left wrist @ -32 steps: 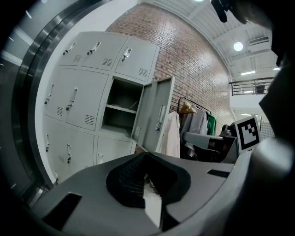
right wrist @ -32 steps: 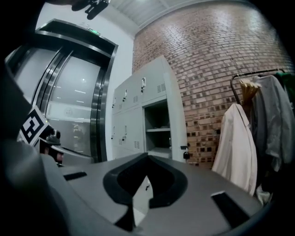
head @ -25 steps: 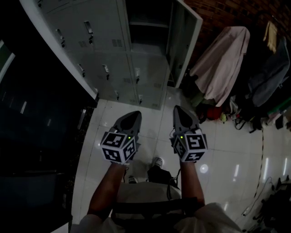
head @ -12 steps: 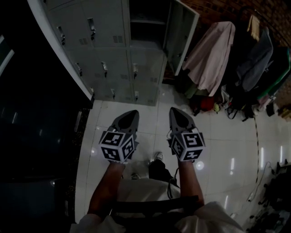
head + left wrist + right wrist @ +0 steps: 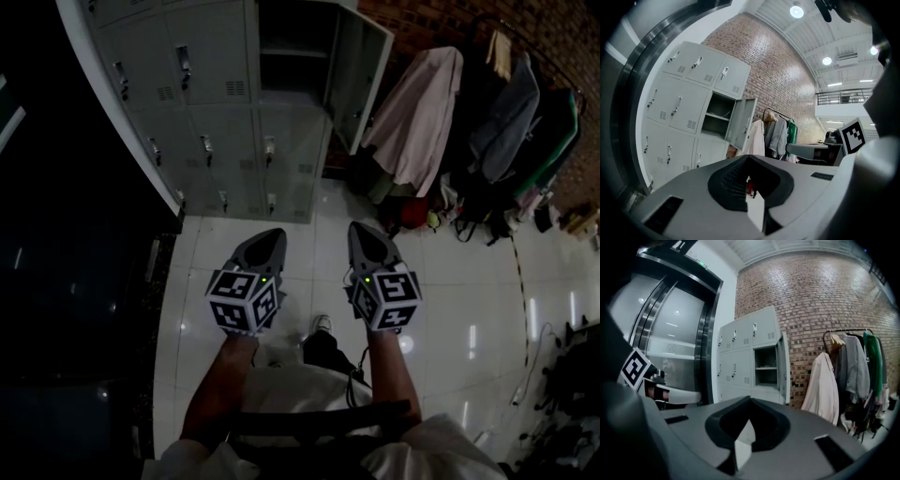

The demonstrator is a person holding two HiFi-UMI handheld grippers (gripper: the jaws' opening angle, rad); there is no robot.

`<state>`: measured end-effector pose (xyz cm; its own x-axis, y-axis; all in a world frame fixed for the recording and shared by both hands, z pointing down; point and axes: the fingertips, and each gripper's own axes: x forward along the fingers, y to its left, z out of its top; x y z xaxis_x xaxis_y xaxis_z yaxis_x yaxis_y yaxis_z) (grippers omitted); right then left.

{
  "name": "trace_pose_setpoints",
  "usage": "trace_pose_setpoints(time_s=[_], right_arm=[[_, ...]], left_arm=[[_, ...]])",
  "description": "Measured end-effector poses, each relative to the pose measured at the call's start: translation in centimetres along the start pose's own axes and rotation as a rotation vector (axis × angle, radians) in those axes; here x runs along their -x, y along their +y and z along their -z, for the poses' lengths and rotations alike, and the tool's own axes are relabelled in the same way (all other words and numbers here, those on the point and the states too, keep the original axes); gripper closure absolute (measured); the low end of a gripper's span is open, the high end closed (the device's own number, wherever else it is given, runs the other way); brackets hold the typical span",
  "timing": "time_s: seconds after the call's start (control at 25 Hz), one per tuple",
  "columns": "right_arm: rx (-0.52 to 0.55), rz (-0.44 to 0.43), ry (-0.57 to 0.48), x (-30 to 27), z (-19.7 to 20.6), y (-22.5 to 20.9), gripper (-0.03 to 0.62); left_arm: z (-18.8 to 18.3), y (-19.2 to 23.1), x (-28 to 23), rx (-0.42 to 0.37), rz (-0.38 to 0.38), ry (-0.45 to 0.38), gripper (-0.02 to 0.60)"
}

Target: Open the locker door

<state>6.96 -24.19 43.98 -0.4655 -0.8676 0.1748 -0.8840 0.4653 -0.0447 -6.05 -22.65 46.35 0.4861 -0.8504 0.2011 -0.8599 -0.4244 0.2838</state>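
A grey bank of lockers (image 5: 216,122) stands ahead on the left, most doors closed with small handles. One upper locker door (image 5: 361,80) hangs open to the right of its empty compartment (image 5: 291,47); it also shows as the open door (image 5: 742,123) and the open door (image 5: 783,366). My left gripper (image 5: 277,234) and right gripper (image 5: 361,228) are held side by side over the white tiled floor, well short of the lockers. Both are shut with nothing between the jaws, and the tips meet in the left gripper (image 5: 747,157) and right gripper (image 5: 751,399) views.
A clothes rack with a pale coat (image 5: 417,117) and darker garments (image 5: 511,117) stands right of the lockers, with bags (image 5: 422,214) on the floor beneath. A dark glass wall (image 5: 66,281) runs along the left. Cables (image 5: 530,366) lie at the right. The person's shoe (image 5: 323,326) shows below.
In the head view the lockers and coats have drifted left and upward, showing more floor. Both grippers keep the same place side by side and stay shut.
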Motion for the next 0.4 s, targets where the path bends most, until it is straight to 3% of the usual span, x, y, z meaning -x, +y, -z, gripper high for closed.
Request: trace_pose_setpoints(time_s=[0.4], right_arm=[[0.012, 0.004, -0.003, -0.63, -0.03, 0.31, 0.592]], left_arm=[[-0.18, 0.73, -0.19, -0.007, 0.009, -0.008, 0.583]])
